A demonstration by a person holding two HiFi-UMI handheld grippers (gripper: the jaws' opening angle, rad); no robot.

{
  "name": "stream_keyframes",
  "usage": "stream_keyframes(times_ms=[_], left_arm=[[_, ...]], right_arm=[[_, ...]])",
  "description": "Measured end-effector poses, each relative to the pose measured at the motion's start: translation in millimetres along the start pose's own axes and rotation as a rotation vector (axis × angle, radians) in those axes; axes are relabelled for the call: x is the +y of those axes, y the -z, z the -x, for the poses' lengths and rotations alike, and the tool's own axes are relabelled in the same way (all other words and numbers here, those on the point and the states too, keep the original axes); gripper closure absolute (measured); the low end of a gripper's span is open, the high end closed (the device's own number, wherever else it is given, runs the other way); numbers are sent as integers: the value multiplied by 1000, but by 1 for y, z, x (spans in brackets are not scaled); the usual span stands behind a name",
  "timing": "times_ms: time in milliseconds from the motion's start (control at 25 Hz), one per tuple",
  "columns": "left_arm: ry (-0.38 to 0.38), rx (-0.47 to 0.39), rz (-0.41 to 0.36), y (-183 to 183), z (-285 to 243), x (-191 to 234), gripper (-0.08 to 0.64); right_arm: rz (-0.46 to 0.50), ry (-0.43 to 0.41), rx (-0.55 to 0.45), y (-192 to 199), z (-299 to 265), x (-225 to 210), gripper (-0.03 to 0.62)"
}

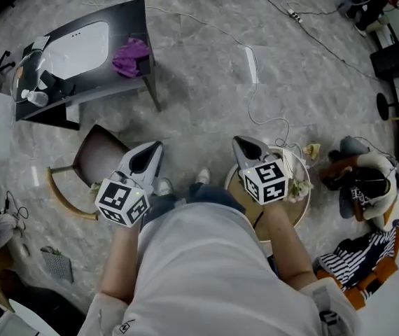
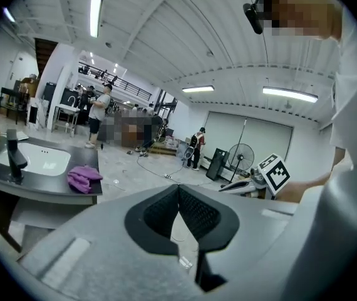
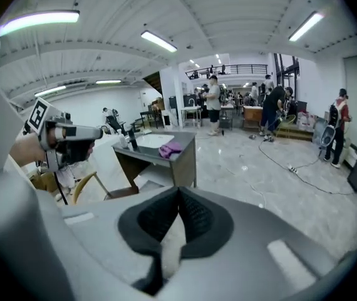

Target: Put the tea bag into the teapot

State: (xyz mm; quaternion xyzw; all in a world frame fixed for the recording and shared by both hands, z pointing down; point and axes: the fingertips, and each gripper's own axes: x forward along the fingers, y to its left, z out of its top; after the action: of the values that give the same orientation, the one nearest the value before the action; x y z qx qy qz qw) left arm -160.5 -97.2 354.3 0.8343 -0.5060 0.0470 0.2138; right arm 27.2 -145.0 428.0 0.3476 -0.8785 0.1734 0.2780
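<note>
Plainly, left gripper (image 1: 156, 146) and right gripper (image 1: 239, 141), fingers (image 2: 197, 215) tip to tip, both empty.

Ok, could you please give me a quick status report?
Left gripper shut, empty; right gripper the same. Tea bag, teapot not made out. Chair stands ahead.

Left gripper (image 2: 178, 190), right gripper (image 3: 178, 192): smooth matt grey plastic shells. Pads (image 2: 198, 215): black, rubber-like, fine ribbed texture. Marker cubes (image 1: 122, 200): smooth white faces, black print, slight sheen.
Floor (image 1: 206, 82): grey marbled stone look, polished, reflecting lights.
Far left table (image 1: 135, 11): dark smooth top, low sheen. Inset sink (image 1: 80, 47): glossy white. Purple cloth (image 1: 131, 57) on table: soft, crumpled.
Near left chair (image 1: 58, 193): curved pale wood arm, brown matt seat.
Right round table (image 1: 302, 205): wood top.
Near right striped cloth (image 1: 350, 256): crumpled fabric.
</note>
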Motion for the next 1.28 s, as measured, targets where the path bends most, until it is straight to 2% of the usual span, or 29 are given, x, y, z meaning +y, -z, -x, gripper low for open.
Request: stream_keyframes(times_ms=[360, 760, 1040, 1280], left_arm=[[-13, -141, -70, -66, 35, -4, 553], [-19, -251, -142, -120, 77, -12, 552], [-4, -285, -172, -139, 90, -18, 552], [-8, -290, -174, -138, 97, -12, 552]], right_arm=[[72, -53, -231, -100, 41, 46, 589], [158, -122, -411, -168, 76, 97, 589], [216, -142, -467, -188, 90, 122, 589], [215, -138, -480, -189, 88, 133, 589]])
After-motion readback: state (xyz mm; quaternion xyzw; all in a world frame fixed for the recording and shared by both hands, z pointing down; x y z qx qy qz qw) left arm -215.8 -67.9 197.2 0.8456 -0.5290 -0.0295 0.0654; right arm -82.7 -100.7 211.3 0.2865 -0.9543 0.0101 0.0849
